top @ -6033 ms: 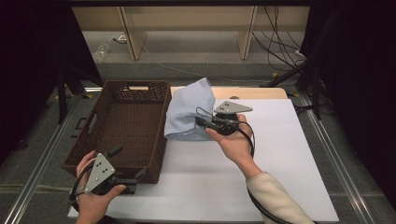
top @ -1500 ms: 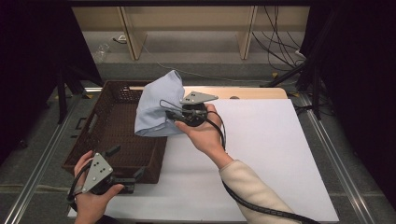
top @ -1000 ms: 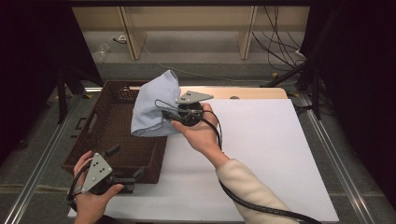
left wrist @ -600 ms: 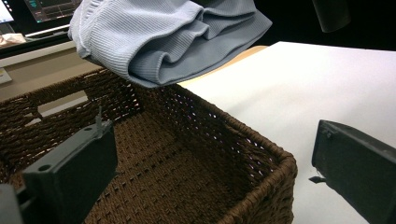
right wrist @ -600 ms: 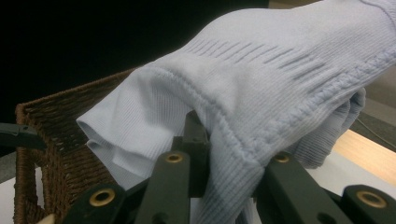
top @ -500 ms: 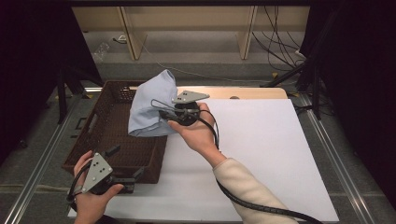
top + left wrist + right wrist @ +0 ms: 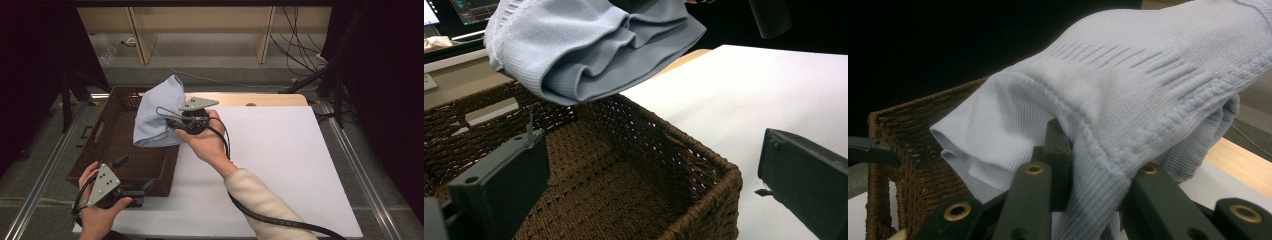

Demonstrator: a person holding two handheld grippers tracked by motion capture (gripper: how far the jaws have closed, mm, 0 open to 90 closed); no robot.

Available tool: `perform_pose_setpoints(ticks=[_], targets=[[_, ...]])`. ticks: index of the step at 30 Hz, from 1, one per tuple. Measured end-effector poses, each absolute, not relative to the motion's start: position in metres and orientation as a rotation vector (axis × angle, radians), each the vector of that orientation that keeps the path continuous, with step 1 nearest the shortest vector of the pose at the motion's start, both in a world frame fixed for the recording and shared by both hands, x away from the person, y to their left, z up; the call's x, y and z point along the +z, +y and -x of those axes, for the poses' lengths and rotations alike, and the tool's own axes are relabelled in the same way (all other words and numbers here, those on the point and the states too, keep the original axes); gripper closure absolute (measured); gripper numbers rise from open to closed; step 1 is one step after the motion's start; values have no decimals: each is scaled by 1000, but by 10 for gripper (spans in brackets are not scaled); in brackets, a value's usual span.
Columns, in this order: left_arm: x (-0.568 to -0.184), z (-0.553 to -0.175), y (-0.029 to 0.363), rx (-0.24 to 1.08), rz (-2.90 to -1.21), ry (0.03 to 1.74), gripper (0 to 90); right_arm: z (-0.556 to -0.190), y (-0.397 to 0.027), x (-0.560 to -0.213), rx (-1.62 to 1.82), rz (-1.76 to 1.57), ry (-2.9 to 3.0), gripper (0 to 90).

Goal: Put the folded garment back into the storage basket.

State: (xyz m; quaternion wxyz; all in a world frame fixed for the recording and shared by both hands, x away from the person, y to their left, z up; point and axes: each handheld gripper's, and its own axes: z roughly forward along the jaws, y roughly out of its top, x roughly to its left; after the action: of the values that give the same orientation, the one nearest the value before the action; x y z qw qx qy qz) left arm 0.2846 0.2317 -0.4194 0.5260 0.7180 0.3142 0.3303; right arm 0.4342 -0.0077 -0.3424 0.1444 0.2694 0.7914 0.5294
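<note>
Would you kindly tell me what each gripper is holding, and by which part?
The right gripper grips the folded light-blue garment by its ribbed edge; the left gripper holds nothing.

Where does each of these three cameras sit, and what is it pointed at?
High view: above the table, looking forward and down; both forearms, left claw, right claw.
Left gripper view: on the left claw, facing the brown wicker basket; its two open jaws.
Right gripper view: on the right claw, shut on the light blue cloth.
All share the cloth and basket.
</note>
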Motion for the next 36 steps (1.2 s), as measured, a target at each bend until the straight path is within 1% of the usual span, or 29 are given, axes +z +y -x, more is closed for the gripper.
perform_pose_setpoints(ticks=[36], targets=[[-419,-285,232,792,-1717,751,0,-440,18,-349,1494,-776,2320,786]])
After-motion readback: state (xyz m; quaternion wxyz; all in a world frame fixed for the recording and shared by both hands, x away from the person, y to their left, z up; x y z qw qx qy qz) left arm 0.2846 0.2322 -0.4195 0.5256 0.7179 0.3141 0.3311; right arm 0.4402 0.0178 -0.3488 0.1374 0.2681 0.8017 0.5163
